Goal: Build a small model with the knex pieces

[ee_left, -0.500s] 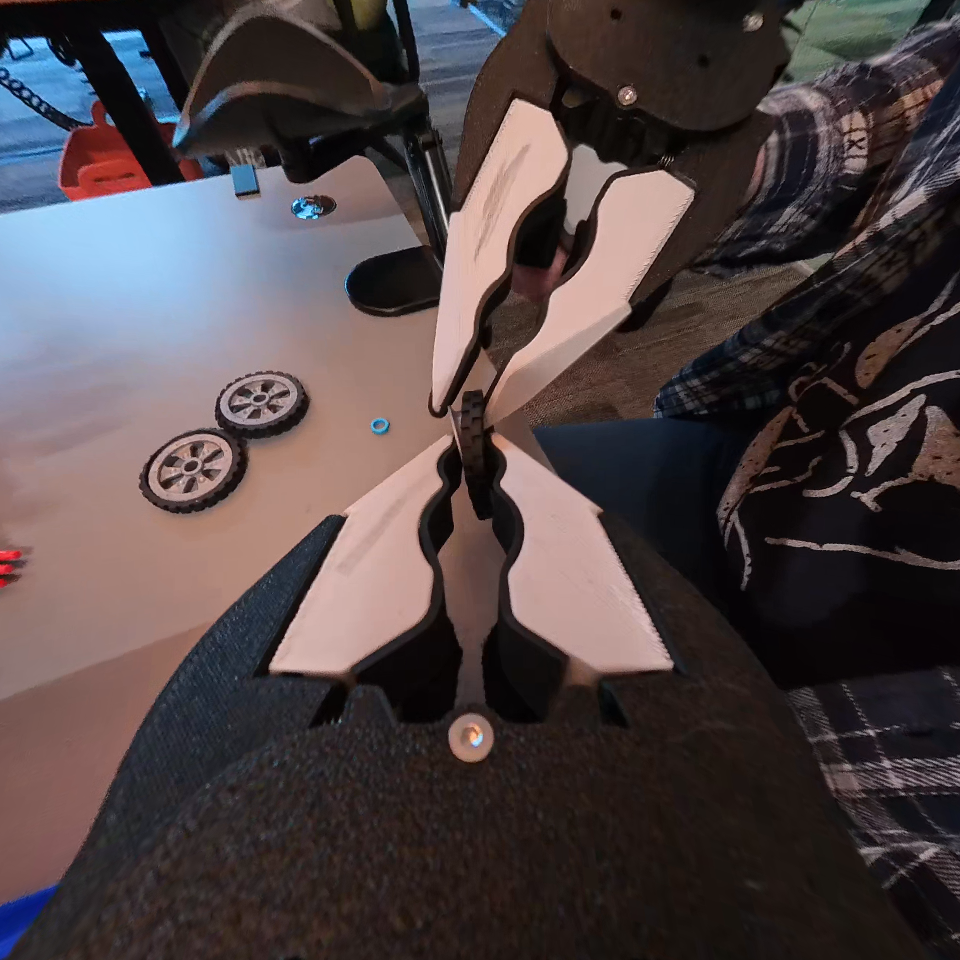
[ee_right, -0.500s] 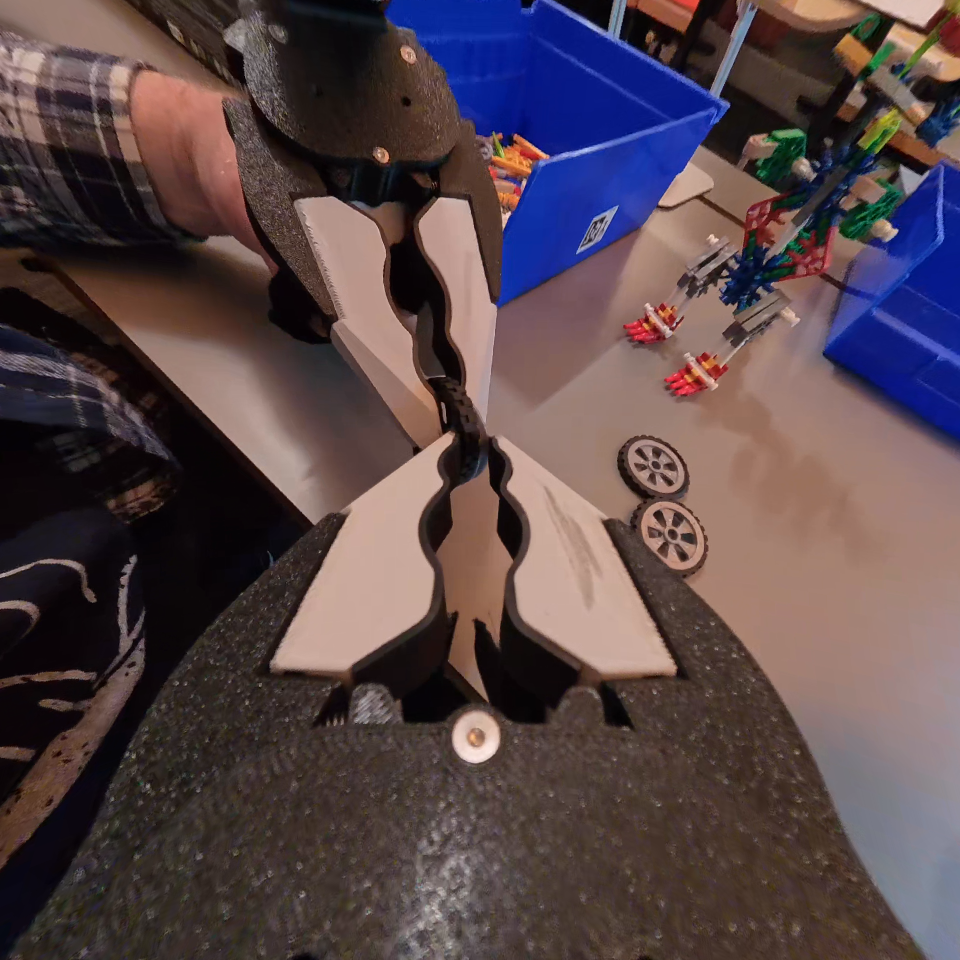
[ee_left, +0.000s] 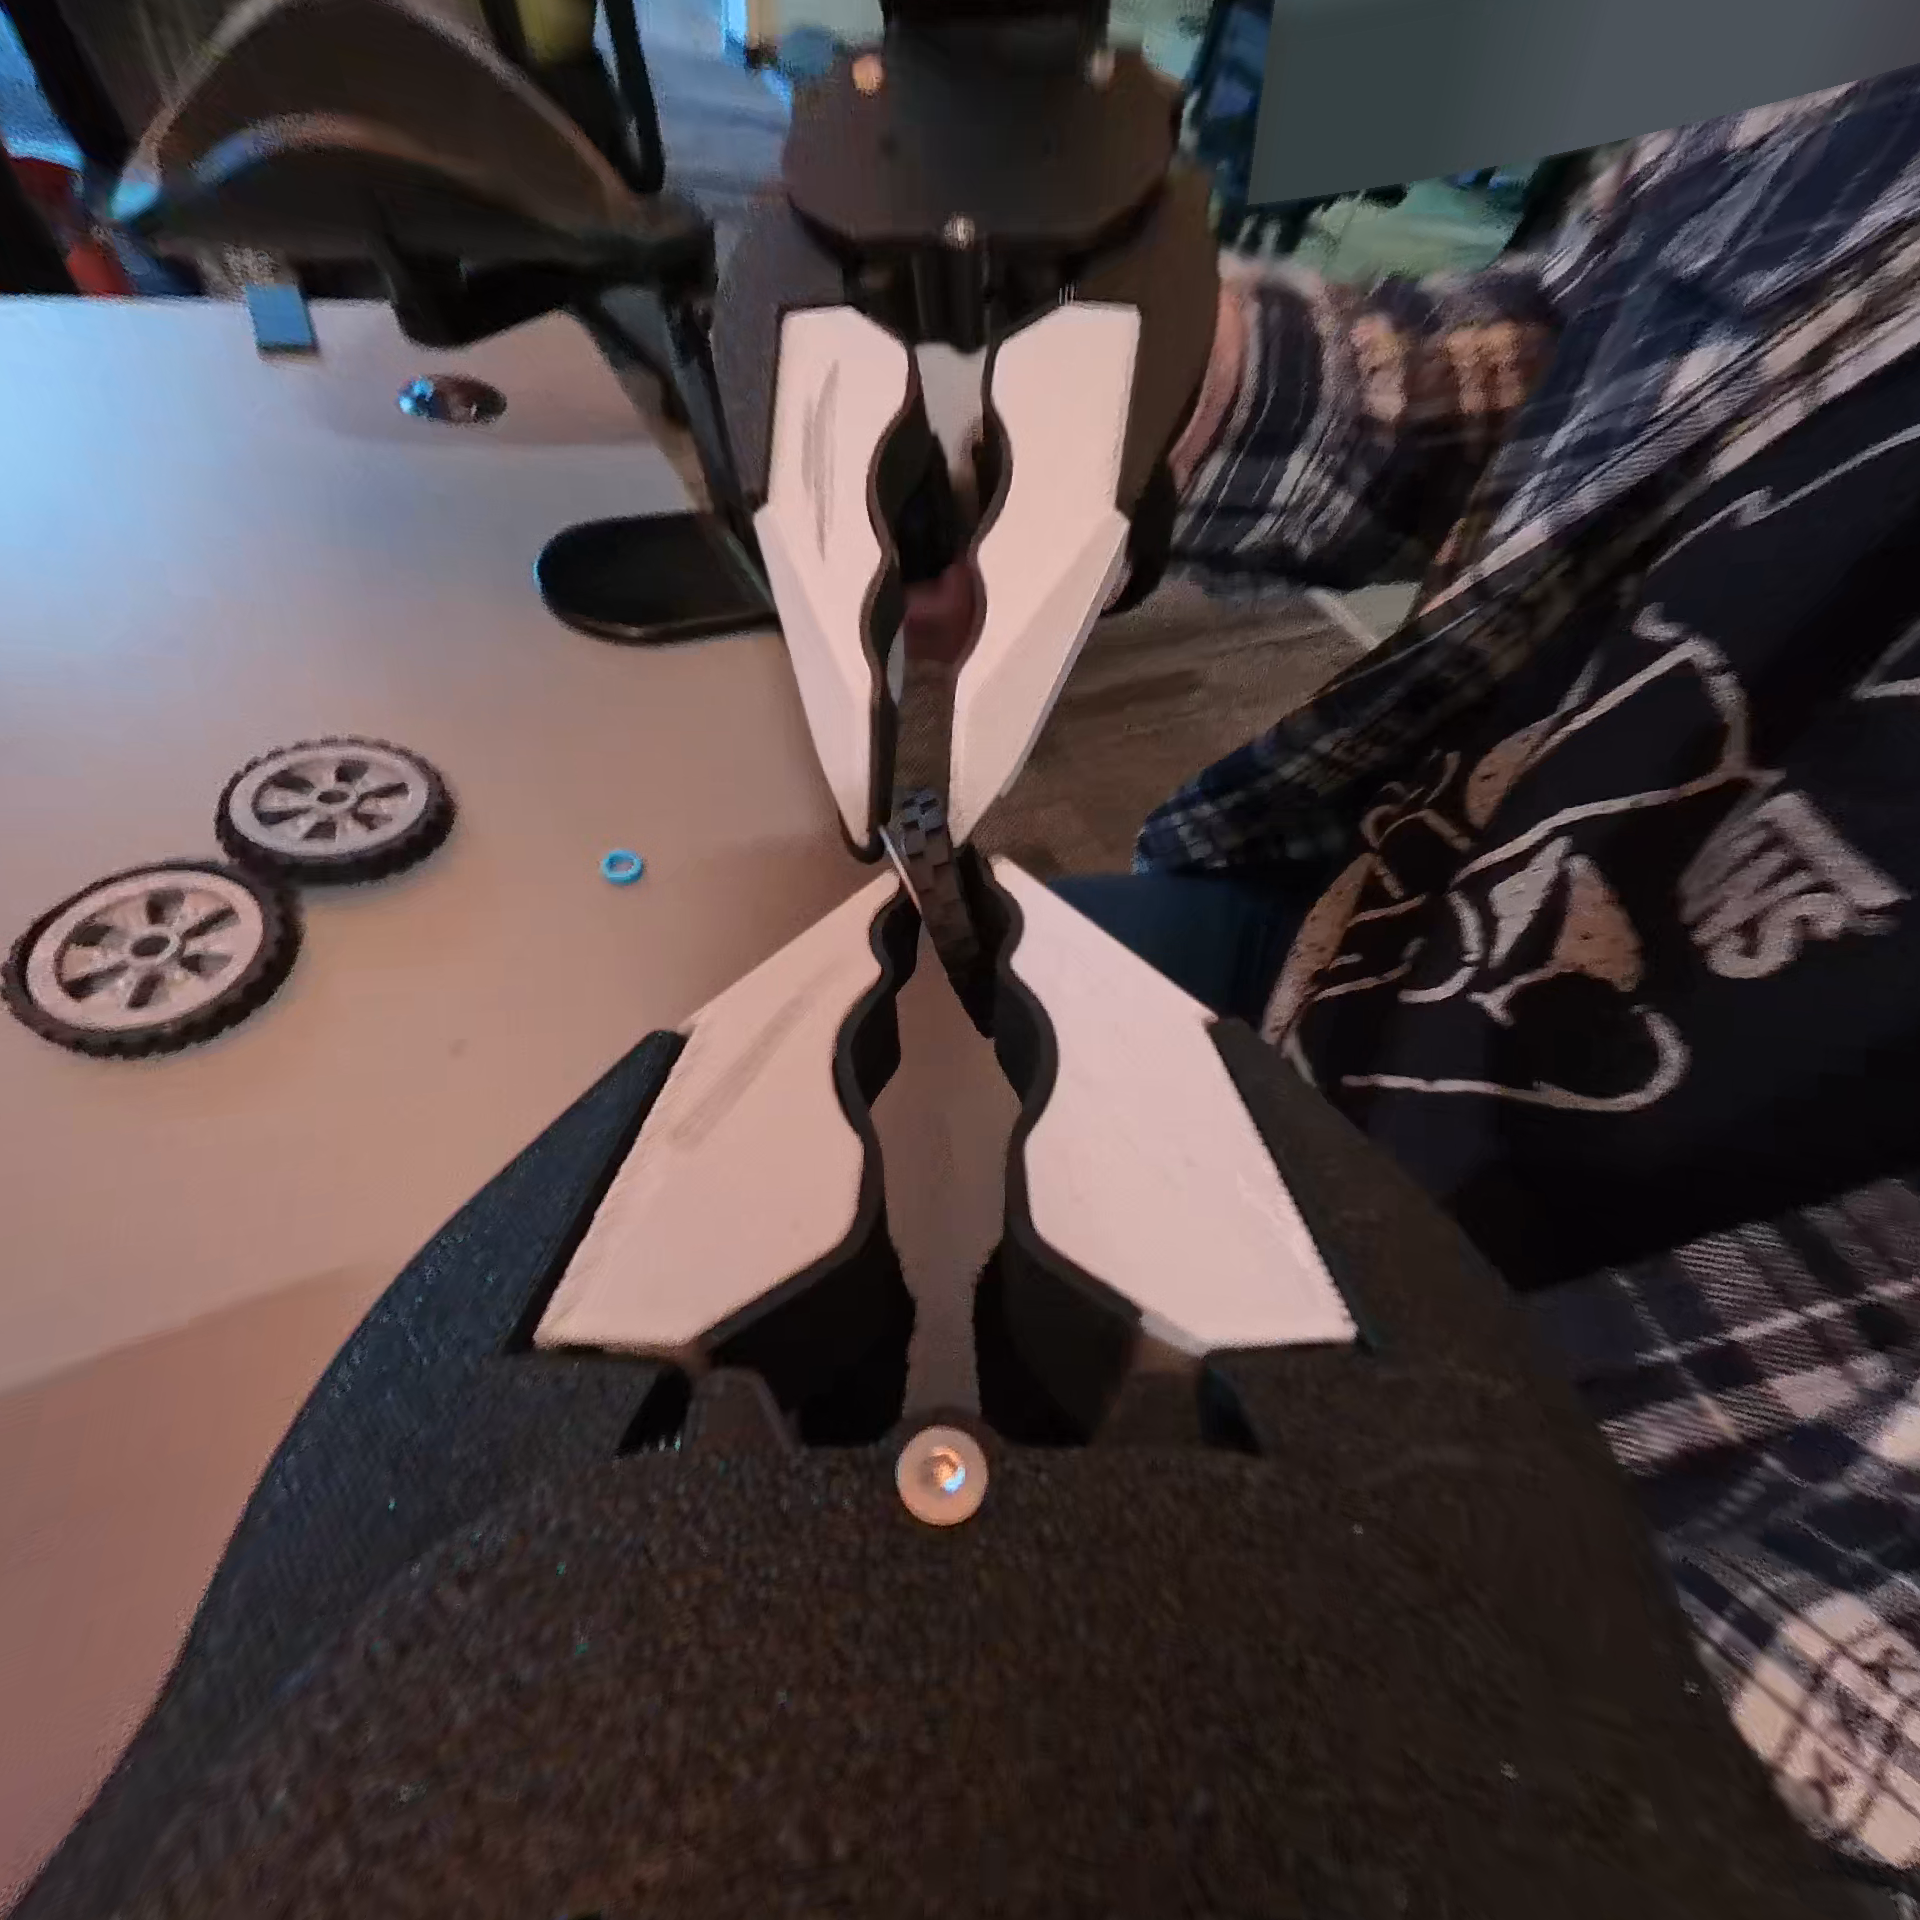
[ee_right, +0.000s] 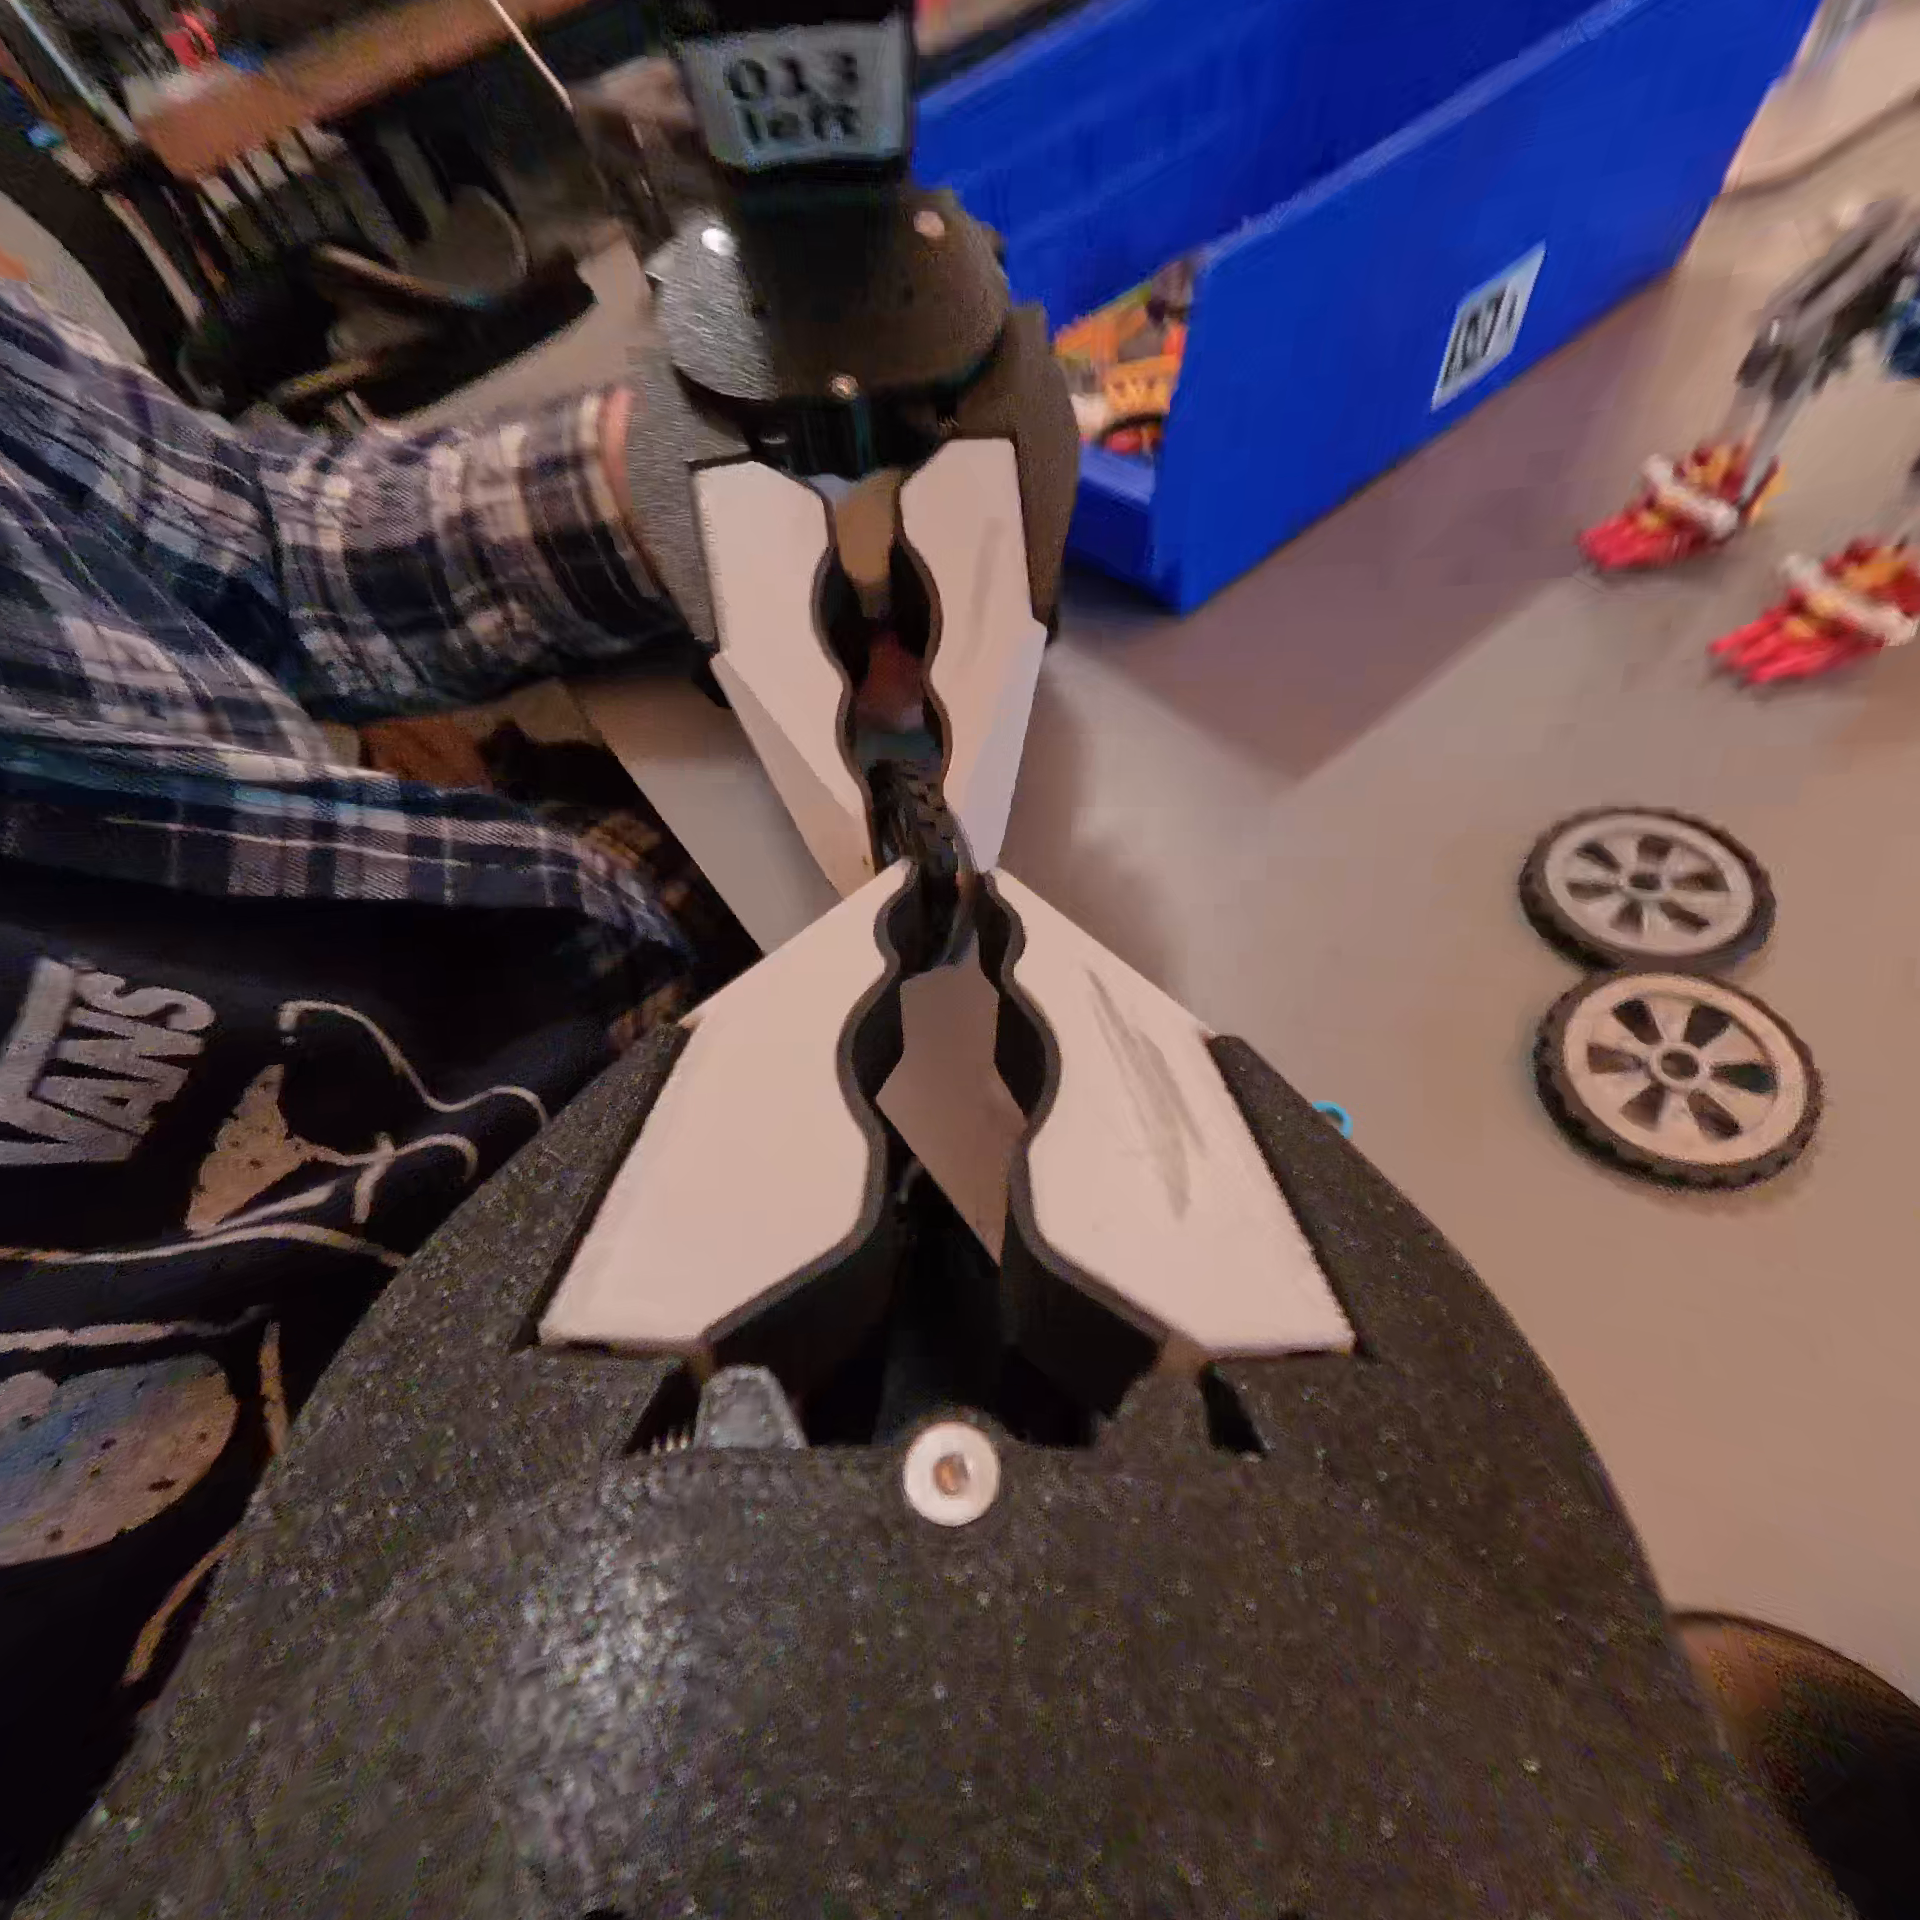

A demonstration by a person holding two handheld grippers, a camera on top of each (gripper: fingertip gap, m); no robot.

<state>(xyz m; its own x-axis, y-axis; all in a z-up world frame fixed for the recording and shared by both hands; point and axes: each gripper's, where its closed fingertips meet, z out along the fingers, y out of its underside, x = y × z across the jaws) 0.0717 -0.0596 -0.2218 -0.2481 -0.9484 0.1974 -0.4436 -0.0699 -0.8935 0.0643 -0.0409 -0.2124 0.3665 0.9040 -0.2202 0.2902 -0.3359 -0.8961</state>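
My left gripper (ee_left: 940, 883) and my right gripper (ee_left: 914, 842) meet tip to tip just above the table's near edge. A small black treaded wheel (ee_left: 948, 925) stands edge-on between them, and both grippers are shut on it. In the right wrist view my right gripper (ee_right: 935, 883) holds the wheel (ee_right: 925, 831) from below, with the left gripper (ee_right: 925, 857) closed on its far part. Most of the wheel is hidden by the fingers.
Two loose grey-hubbed wheels (ee_left: 332, 810) (ee_left: 145, 956) and a small blue ring (ee_left: 620, 864) lie on the grey table (ee_left: 312, 1143). A blue bin (ee_right: 1351, 260) and red-and-yellow toy pieces (ee_right: 1683, 499) stand farther back. A black stand base (ee_left: 644, 571) is near. A person in a plaid shirt (ee_left: 1558, 727) sits at the edge. Less than 4 cm separates the two grippers' tips.
Both grippers have turned so they now face each other in a straight line, still shut on the wheel. The views are blurred by the motion.
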